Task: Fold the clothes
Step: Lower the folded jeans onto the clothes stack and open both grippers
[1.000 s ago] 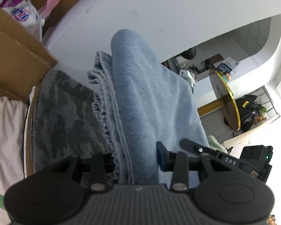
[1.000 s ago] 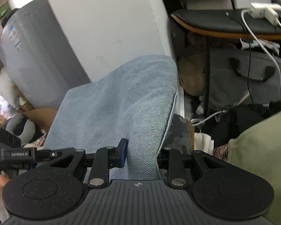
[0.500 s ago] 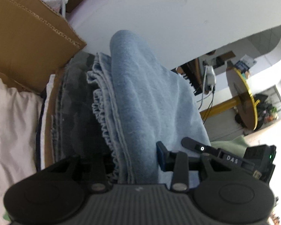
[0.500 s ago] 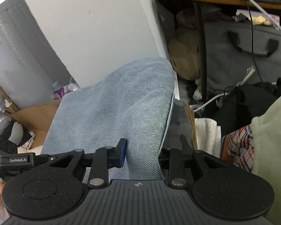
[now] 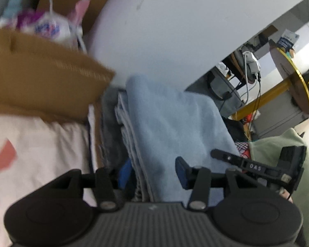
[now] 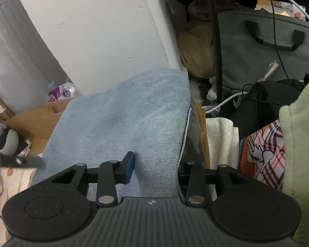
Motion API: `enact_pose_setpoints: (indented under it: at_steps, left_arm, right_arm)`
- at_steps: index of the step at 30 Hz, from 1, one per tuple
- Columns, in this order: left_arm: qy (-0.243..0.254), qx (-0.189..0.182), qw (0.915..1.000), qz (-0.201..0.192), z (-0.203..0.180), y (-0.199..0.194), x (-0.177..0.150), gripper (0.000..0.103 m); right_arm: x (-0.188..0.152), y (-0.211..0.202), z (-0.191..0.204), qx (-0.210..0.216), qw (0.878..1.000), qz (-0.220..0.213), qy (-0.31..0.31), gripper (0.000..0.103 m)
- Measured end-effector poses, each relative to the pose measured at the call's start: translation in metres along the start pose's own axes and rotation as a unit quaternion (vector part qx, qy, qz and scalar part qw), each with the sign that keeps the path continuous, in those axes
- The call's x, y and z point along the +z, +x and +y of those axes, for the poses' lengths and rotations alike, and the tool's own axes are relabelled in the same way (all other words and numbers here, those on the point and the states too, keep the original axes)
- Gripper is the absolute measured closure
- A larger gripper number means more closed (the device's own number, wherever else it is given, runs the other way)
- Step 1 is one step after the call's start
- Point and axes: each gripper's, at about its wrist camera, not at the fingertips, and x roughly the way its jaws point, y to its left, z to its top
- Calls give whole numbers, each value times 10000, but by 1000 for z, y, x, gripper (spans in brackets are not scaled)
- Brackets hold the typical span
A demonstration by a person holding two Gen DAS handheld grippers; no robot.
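A folded light blue denim garment (image 5: 171,127) hangs between both grippers. My left gripper (image 5: 152,175) is shut on its thick folded edge, the blue pads pressing either side. My right gripper (image 6: 154,168) is shut on the other end of the same garment (image 6: 121,119); its right finger is hidden behind the fabric. The garment sits over a dark camouflage cloth (image 6: 193,135) inside a cardboard box (image 5: 41,76). The right gripper's body (image 5: 257,166) shows at the right of the left wrist view.
A white wall panel (image 6: 105,33) stands close behind. A pale pink-white cloth (image 5: 37,154) lies left. A green fleece (image 6: 298,135), plaid fabric (image 6: 261,152), grey bag (image 6: 261,49), cables and a gold-rimmed table (image 5: 292,82) crowd the right.
Both grippers have carried the denim garment lower and nearer the box. The cardboard flap and pink-white cloth have come closer in the left view, the fleece and plaid fabric in the right.
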Motion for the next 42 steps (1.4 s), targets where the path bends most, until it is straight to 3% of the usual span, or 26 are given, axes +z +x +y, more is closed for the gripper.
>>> enact_pose_setpoints:
  at_steps: [8, 14, 17, 21, 25, 34, 42]
  left_arm:
    - [558, -23, 9984, -64, -35, -13, 26, 54]
    - [1037, 277, 9935, 375, -58, 28, 27, 54]
    - [1430, 579, 9869, 468, -64, 46, 21, 54]
    - [1594, 832, 9812, 705, -60, 70, 10, 52]
    - [1835, 1039, 9743, 787, -62, 80, 0, 51]
    - [1804, 1035, 9756, 708, -56, 81, -9, 50]
    - [1822, 969, 9771, 514, -52, 79, -14, 50]
  right_arm:
    - [5, 4, 3, 21, 9999, 21, -146, 64]
    - [11, 11, 4, -6, 9997, 75, -245, 64]
    - [12, 13, 6, -20, 9995, 100, -285, 64]
    - [10, 14, 5, -14, 9995, 152, -265, 59]
    - [4, 11, 12, -298, 9967, 297, -689, 46]
    - [7, -24, 19, -893, 9919, 19, -907, 44]
    - [10, -19, 44, -727, 9874, -180, -1394, 44]
